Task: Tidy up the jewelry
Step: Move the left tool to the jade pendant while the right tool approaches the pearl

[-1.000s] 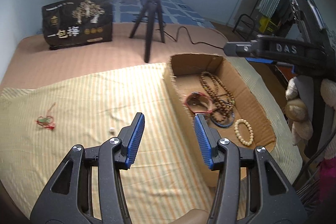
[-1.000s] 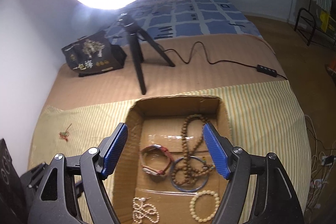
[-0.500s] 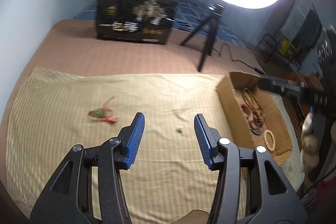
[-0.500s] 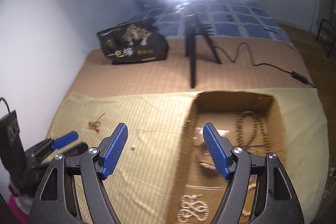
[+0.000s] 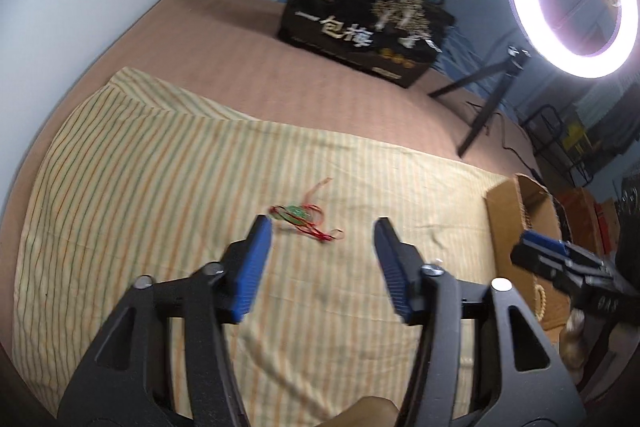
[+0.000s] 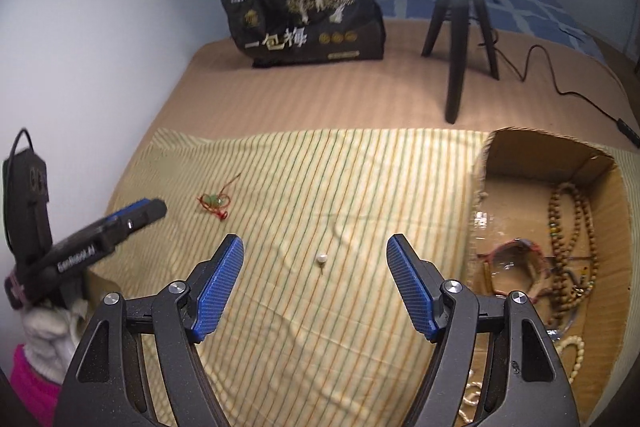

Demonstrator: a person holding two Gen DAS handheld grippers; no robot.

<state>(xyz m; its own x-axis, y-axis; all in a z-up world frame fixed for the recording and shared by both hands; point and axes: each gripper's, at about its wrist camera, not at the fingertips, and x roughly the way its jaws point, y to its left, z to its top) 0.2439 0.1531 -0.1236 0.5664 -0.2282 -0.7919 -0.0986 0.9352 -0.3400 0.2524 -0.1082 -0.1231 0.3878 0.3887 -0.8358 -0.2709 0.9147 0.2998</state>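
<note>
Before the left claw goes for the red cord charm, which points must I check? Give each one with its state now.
1. Left claw open and empty: ok.
2. Red cord charm lies free on the striped cloth, nothing touching it: ok.
3. Charm centred between the fingers: not ok, it sits near the left finger.
4. Right claw open and away from the charm: ok.
5. Cardboard box open with bare floor for it: ok.
6. Height above the cloth: cannot tell.

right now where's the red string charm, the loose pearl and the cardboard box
red string charm (image 5: 298,214): left wrist view, on its green middle piece.
loose pearl (image 6: 321,259): right wrist view, on the white bead itself.
cardboard box (image 6: 538,153): right wrist view, on its far inner wall.
</note>
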